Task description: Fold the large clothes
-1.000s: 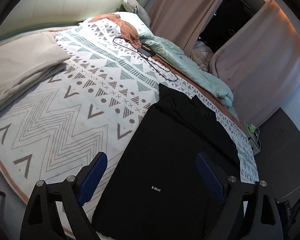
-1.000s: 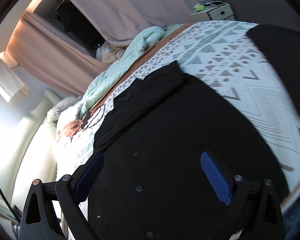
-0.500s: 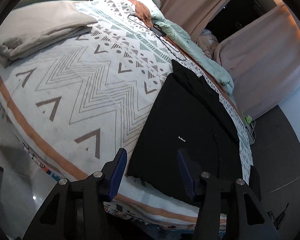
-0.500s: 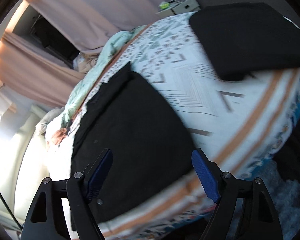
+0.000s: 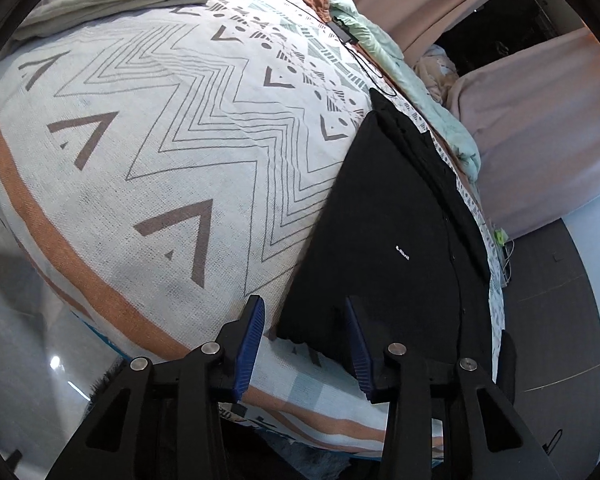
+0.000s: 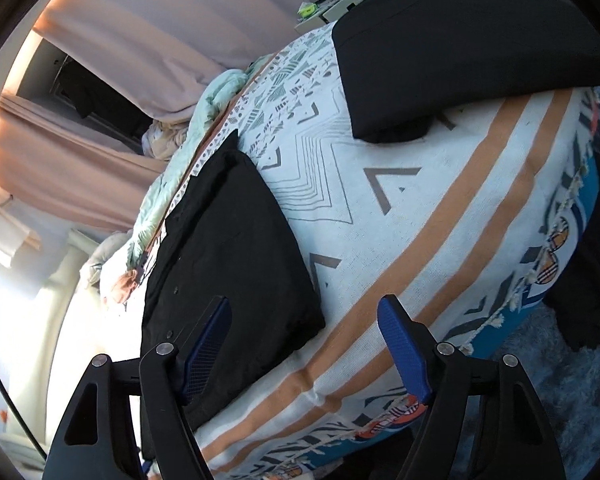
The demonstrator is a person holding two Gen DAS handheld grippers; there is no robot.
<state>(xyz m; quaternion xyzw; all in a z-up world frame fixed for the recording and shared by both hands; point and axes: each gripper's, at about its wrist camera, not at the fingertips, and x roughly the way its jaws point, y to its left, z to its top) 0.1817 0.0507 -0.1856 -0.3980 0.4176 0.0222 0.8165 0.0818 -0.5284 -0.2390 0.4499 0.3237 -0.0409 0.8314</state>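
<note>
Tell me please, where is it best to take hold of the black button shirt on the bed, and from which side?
Probably at the two corners of the hem of the black shirt, which lies flat near the bed's foot edge. Come from that edge, low: the left gripper frames one hem corner and the right gripper the other, both closing, neither pressing cloth yet. The hem is thin and free to pinch.

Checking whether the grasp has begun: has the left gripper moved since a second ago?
Yes. The left gripper has come back and down to the near hem of the black shirt, its jaws closing around that corner.
</note>
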